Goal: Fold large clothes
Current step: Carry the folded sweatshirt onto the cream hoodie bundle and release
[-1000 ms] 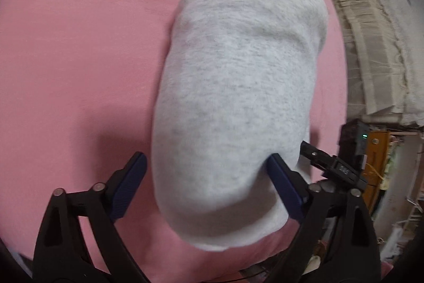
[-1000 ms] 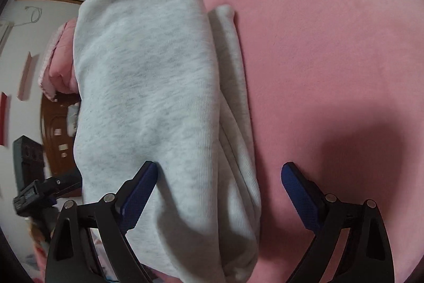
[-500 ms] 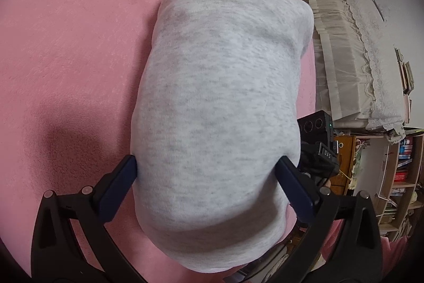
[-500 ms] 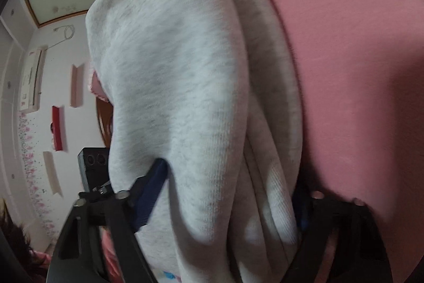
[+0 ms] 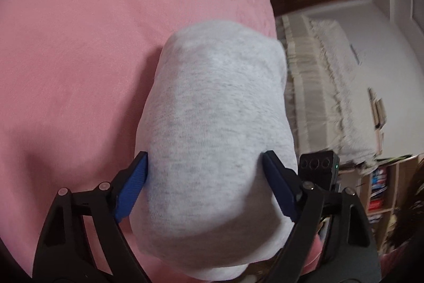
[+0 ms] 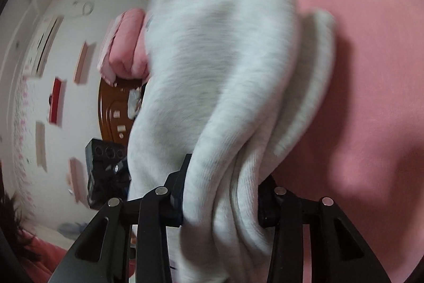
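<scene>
A folded light grey garment (image 5: 212, 123) is held up over the pink bed cover (image 5: 79, 44). My left gripper (image 5: 205, 169) has its blue pads against both sides of the thick bundle, jaws wide around it. In the right wrist view the garment (image 6: 217, 65) hangs in bunched folds. My right gripper (image 6: 225, 192) is shut on those folds at their near end. The pink cover (image 6: 371, 70) lies behind it. The right gripper's pads are mostly hidden by cloth.
A cream fringed bedspread (image 5: 331, 86) lies to the right of the pink bed. A bookshelf (image 5: 381, 187) stands at the lower right. A brown headboard (image 6: 116, 108) and pink pillows (image 6: 127, 49) show to the left in the right wrist view.
My right gripper has closed on the garment's folds. Both grippers have lifted the bundle off the pink cover and the views have tilted up toward the room.
</scene>
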`<state>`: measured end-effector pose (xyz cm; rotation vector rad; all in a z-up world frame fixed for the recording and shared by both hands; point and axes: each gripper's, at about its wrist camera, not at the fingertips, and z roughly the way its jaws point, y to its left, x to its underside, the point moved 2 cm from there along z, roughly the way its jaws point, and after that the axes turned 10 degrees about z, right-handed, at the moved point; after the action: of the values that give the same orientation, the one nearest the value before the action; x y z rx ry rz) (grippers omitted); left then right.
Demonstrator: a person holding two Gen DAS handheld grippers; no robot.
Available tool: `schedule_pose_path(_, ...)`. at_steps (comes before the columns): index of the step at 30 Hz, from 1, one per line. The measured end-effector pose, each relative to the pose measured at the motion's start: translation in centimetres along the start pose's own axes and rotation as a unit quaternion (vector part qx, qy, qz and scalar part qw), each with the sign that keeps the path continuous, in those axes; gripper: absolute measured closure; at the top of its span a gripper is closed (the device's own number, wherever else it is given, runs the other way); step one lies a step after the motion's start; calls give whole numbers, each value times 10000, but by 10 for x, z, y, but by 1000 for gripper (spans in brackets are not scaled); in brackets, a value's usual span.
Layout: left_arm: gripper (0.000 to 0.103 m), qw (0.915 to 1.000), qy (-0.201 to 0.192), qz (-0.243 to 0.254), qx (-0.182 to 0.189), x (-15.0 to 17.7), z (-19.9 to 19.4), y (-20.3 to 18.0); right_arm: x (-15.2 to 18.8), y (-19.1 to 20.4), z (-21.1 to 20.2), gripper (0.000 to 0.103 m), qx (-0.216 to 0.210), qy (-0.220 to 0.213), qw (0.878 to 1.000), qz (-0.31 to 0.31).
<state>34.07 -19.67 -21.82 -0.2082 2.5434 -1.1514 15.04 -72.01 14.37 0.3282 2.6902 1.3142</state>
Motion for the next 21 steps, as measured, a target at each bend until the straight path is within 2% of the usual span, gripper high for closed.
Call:
schedule_pose_path(6,20,9983,-364,-276,351,23,-64,12,38,69,13,66,310,-127,9975,-622)
schedule_pose_path(11,20,9959,-739,-317,405,26,-150,31,53,136,42,66,446,-99,9928,-1111)
schedule_pose_path(16,20,9912,-1301,-206,105,-3,-266,72,59,227,117,66,233,188,9844,-1736)
schedule_pose_path(19,20,9867,-1615,-146,-135,-33,-349,111,61,291,190,67,-37,214,9775,-2096)
schedule_pose_path(21,21,9827,-1799,24,-437,-61,-413,140,63,336,239,67,-308,189,9726,-2298)
